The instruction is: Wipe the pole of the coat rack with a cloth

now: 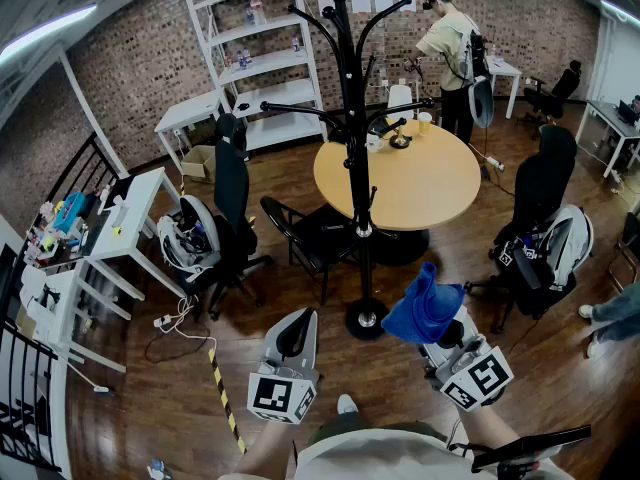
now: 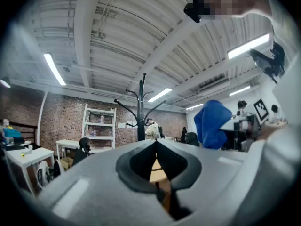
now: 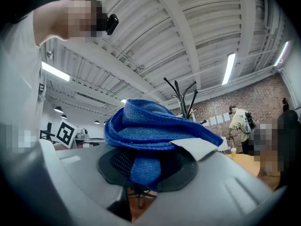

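Our right gripper (image 1: 445,340) is clamped on the blue cloth (image 1: 423,310). The coat-rack pole (image 1: 357,168) stands upright, near, at about eleven o'clock from it. Our left gripper (image 1: 294,336) has its jaws closed and empty.

This is an open office or lab workroom: brick wall (image 1: 150,48), wood floor (image 1: 150,408), white shelves (image 1: 262,63) and desks (image 1: 135,218), swivel chairs (image 1: 232,183) by a round counter (image 1: 420,183), and strip lights (image 2: 54,69) overhead.
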A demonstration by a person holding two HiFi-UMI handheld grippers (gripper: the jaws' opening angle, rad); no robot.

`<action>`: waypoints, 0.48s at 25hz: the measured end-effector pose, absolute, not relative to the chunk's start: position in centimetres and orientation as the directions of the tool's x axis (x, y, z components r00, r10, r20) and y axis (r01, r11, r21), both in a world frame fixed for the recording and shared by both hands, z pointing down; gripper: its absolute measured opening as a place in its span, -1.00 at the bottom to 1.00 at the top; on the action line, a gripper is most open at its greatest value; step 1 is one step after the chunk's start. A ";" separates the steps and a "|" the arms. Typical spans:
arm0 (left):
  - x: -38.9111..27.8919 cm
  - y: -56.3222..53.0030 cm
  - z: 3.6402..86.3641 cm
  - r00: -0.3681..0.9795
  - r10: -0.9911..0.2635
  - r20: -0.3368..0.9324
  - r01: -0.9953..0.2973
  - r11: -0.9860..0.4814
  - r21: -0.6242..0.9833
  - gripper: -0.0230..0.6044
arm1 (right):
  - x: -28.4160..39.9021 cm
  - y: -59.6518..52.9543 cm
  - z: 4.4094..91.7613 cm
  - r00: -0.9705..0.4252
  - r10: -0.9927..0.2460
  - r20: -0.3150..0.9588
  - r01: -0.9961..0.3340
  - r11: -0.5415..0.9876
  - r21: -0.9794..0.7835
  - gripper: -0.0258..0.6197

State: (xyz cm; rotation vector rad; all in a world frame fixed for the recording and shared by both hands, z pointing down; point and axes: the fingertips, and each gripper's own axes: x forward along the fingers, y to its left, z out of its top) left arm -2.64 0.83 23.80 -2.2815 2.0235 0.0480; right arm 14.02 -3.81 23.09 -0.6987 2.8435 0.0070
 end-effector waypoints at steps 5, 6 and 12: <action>-6.8 -4.3 22.0 0.134 -0.983 -0.127 -0.991 -0.131 -0.032 -0.93 | 7.5 -8.0 22.7 -0.856 -0.481 -0.191 -0.484 0.875 -0.032 -0.60; -7.2 -4.9 21.7 0.145 -0.980 -0.135 -0.989 -0.142 -0.033 -0.93 | 6.8 -8.6 22.6 -0.857 -0.482 -0.184 -0.485 0.874 -0.030 -0.60; -10.6 -7.4 22.3 0.126 -0.986 -0.112 -0.992 -0.128 0.003 -0.93 | 1.5 -13.6 15.8 -0.861 -0.448 -0.242 -0.476 0.876 0.072 -0.61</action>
